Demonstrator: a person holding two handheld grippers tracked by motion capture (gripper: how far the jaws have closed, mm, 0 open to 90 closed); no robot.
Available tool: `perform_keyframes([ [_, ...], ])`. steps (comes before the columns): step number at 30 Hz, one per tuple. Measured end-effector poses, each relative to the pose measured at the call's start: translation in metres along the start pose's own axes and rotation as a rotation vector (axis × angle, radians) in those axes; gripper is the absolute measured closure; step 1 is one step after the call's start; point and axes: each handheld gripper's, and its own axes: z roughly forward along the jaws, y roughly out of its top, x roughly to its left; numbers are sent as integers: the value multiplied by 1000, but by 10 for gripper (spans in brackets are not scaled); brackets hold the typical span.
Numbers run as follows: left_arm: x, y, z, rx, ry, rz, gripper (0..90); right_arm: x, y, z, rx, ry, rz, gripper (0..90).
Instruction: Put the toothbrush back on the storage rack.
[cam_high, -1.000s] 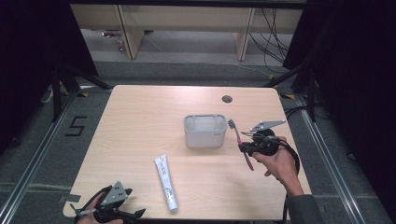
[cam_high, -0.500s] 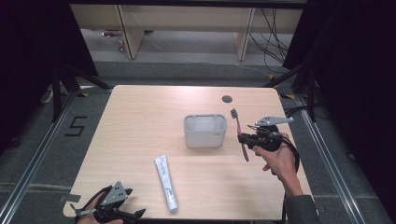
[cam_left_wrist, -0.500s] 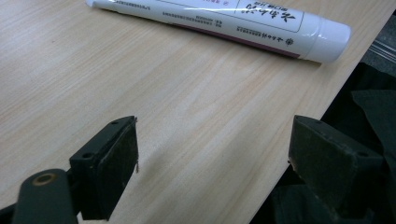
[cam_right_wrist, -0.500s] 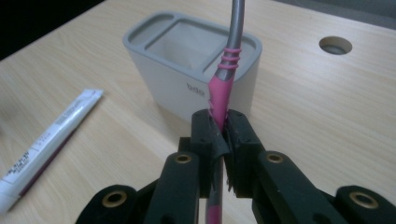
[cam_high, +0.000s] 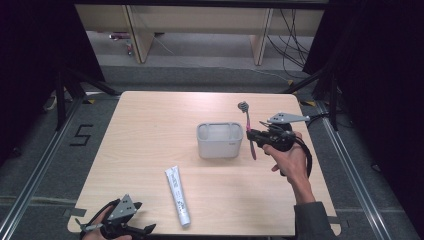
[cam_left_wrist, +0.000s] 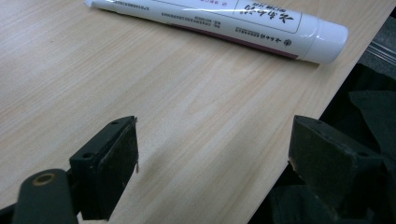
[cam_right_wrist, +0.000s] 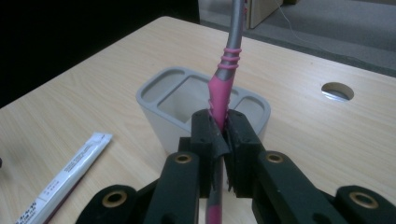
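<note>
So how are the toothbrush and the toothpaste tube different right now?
The toothbrush is pink and grey and thin; the toothpaste tube is white and fatter. The toothbrush is pinched in the right gripper and held off the table, beside the grey holder; the toothpaste tube lies flat on the table, untouched, near the open left gripper. Both are long, narrow things.

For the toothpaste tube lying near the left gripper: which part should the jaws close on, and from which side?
Probably mid-body of the toothpaste tube, coming straight down from above with the jaws across its narrow width. It lies flat on the table, long and slim, with bare wood on both sides. The left gripper, jaws wide open, sits nearest, beside the cap end.
</note>
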Motion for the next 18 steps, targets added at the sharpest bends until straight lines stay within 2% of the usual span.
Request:
perform_keyframes([
  [1,0,0,0,0,0,0,155,0,0,0,0,0,0,830],
  [2,1,0,-1,14,5,18,155,-1,2,1,-2,2,-17,830],
  [5,1,0,-1,14,5,17,155,0,7,1,-21,0,10,830],
  [6,1,0,-1,15,4,16,155,-3,9,3,-54,-13,-25,830],
  [7,0,0,0,2,-4,0,155,-2,10,3,-66,1,-8,830],
  [8,0,0,0,1,-5,-2,155,-3,12,5,-80,0,-19,830],
  [9,1,0,0,9,-5,6,155,-2,13,5,-75,-6,2,830],
  [10,0,0,0,1,-6,-2,155,-4,15,6,-99,-26,-34,830],
  [11,0,0,0,0,-6,-4,155,-2,15,7,-112,-15,-8,830],
  [12,1,0,0,10,-6,6,155,-4,18,7,-164,-27,-22,830],
  [14,1,0,0,10,-6,6,155,-4,19,7,-172,-27,-15,830],
  [16,1,0,0,9,-8,10,155,-4,20,10,-154,-19,-5,830],
  [18,1,0,1,14,-9,12,155,-6,21,13,-159,-22,-13,830],
])
